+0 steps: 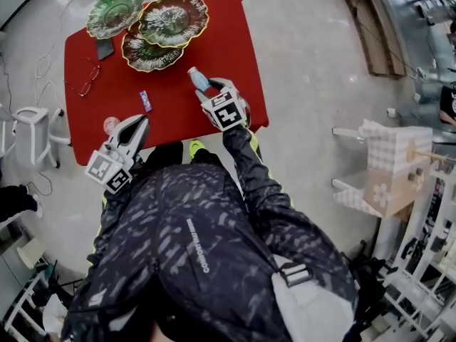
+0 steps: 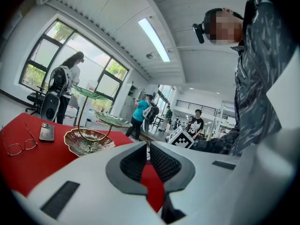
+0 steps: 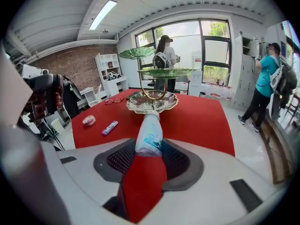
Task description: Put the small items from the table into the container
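1. Head view: the red rectangular table [image 1: 228, 48] carries everything. The three-tier stand of green leaf-shaped glass dishes on a gold frame [image 1: 173, 18], which I take to be the container, stands at its far edge.
2. The right gripper [image 1: 205, 85] is clamped on a small white plastic bottle with a teal label [image 1: 198, 79], held clear of the table. The left gripper [image 1: 134, 128] sits at the near edge, at about eight o'clock from the right one, its jaws together with nothing between them.
3. In the right gripper view the bottle's long axis runs along the jaws, cap end pointing to twelve o'clock, straight at the lowest dish [image 3: 152, 102]. The right gripper is the nearer one to the stand.
4. A purple stick-shaped wrapper [image 1: 145, 100] and a pink round roll [image 1: 110, 125] lie on the table, nearer the left gripper.
5. The bottle's teal print is too small to read, and so is the lettering on the person's jacket.
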### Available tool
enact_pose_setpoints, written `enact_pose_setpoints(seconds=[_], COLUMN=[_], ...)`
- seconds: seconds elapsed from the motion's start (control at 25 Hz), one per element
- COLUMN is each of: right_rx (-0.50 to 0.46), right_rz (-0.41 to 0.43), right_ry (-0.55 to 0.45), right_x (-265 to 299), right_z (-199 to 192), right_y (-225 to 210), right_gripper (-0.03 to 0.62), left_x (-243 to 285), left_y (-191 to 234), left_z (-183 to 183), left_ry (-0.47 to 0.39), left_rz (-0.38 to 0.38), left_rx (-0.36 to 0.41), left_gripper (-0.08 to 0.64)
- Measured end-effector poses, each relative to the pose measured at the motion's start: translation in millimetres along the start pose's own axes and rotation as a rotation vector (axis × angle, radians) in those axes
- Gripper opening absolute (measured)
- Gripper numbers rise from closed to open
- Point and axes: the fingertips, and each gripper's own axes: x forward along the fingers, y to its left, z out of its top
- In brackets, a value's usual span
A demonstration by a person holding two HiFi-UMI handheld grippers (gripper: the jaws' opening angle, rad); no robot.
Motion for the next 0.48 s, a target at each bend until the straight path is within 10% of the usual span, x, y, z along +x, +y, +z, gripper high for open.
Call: enact_pose_setpoints(seconds=[0.48], right_rx=[-0.057], right_rz=[-0.009], right_ry=[-0.074], right_x=[-31], right_z=[43], right_y=[5], right_gripper=[0.184], left_x=[2], left_y=[-1], left_z=[7], left_ry=[-0.053], left_rz=[0.009], left_rx=[-0.005], left_gripper=[0.012])
